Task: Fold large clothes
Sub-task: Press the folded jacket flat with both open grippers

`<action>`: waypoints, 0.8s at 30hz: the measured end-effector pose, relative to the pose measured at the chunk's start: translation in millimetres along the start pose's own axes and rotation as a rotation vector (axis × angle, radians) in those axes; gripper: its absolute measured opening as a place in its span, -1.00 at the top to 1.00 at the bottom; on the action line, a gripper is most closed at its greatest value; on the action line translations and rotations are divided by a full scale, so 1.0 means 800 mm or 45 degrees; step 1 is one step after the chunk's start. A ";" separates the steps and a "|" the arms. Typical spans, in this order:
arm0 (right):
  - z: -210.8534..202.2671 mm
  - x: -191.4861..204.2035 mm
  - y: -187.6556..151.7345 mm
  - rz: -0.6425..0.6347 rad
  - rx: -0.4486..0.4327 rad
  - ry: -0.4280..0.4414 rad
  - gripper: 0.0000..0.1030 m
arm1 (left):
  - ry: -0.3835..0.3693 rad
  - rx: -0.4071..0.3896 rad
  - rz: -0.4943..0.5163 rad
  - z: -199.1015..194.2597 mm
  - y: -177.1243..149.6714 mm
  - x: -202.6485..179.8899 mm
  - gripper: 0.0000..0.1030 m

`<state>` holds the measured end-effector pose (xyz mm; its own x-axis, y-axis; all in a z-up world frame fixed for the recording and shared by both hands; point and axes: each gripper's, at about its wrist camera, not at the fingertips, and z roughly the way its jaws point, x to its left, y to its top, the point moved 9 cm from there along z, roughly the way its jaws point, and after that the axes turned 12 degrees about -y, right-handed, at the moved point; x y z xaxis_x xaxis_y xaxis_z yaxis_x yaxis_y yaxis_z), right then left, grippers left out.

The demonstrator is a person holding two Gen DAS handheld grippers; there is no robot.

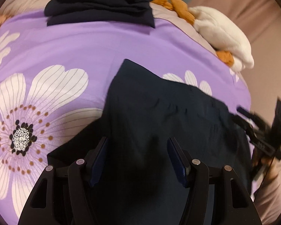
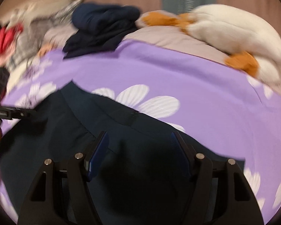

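Nearest to me, my left gripper [image 1: 137, 157] hangs over the dark navy garment [image 1: 159, 112], jaws standing apart with cloth below the gap and nothing pinched. My right gripper [image 2: 139, 154] is the same over its side of the garment [image 2: 84, 131]: jaws parted, pads bare, though that view is smeared. The garment lies on the purple flowered bedspread [image 1: 84, 52], its far corner pointing up the bed and one straight edge running down toward my left jaws. On the right side a stitched hem edge [image 2: 131, 117] crosses the white petals.

Beyond that edge the bedspread is bare purple across a broad band. Farther up sits a stack of folded dark clothes [image 1: 101, 5] at the bedspread's far border. To its right lies a white and orange plush toy [image 1: 221, 33] near the bed's right edge. Far left, blurred, are red and grey clothes [image 2: 22, 33].
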<state>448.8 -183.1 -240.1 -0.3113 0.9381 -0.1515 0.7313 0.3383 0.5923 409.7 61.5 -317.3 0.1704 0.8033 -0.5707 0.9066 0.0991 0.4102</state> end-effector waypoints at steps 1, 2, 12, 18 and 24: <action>0.006 0.002 0.004 -0.032 0.004 -0.005 -0.32 | 0.010 0.002 0.023 0.001 -0.002 0.000 -0.24; 0.015 0.005 0.007 -0.061 0.014 -0.007 -0.32 | 0.012 0.005 0.038 0.002 -0.003 0.000 -0.28; 0.046 0.019 -0.019 -0.193 0.127 0.082 0.41 | 0.023 0.018 0.035 0.012 -0.012 0.015 -0.34; 0.043 0.039 -0.025 -0.310 0.143 0.064 0.81 | 0.012 0.013 0.023 0.010 -0.015 0.017 -0.35; 0.041 0.043 -0.020 -0.408 0.074 -0.121 0.89 | 0.027 -0.030 0.019 0.003 -0.014 0.018 -0.35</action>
<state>446.2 -154.0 -280.5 -0.4753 0.7850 -0.3973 0.6395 0.6184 0.4568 403.0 70.9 -331.5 0.1751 0.8171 -0.5492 0.8948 0.1006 0.4350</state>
